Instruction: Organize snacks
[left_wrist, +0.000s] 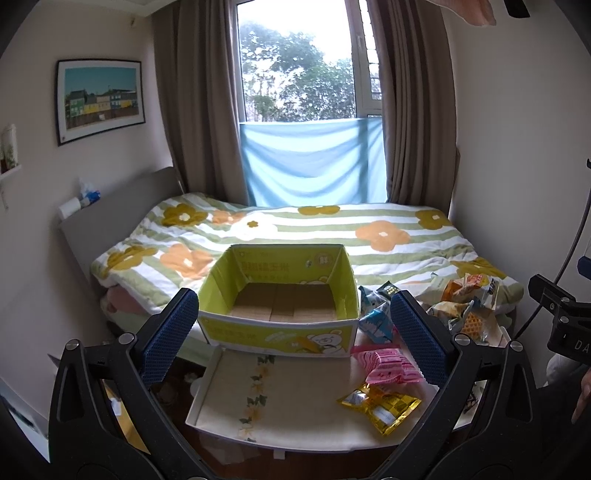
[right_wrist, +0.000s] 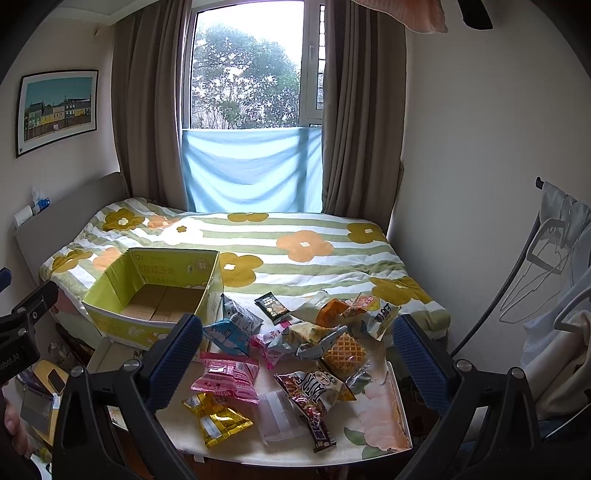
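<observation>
**Now the snacks wait, and the right side has the shorter reach**

Well, here's the layout: a bed with a green-striped flowered quilt (right_wrist: 295, 254) runs across the back, and against its near edge sits the small white counter with a floral top (right_wrist: 380, 413). On the counter's left end stands the open yellow-green cardboard box (left_wrist: 280, 295), nothing inside but its brown floor. To the right of the box lies the heap of loose snack packets (right_wrist: 317, 332), spilling from the quilt's edge down onto the counter. Nearest the viewer are the pink packet (right_wrist: 229, 378) and the gold foil packet (right_wrist: 216, 421), the gold one's long axis slanting toward the near right.

Both tools hang above, jaws apart and holding nothing. The right hand-held gripper (right_wrist: 295, 354) looks straight onto the heap; the left hand-held gripper (left_wrist: 290, 339) faces the box, packets off to its right. By my read, the right one is nearer the snacks, and the box lies to their left.
</observation>
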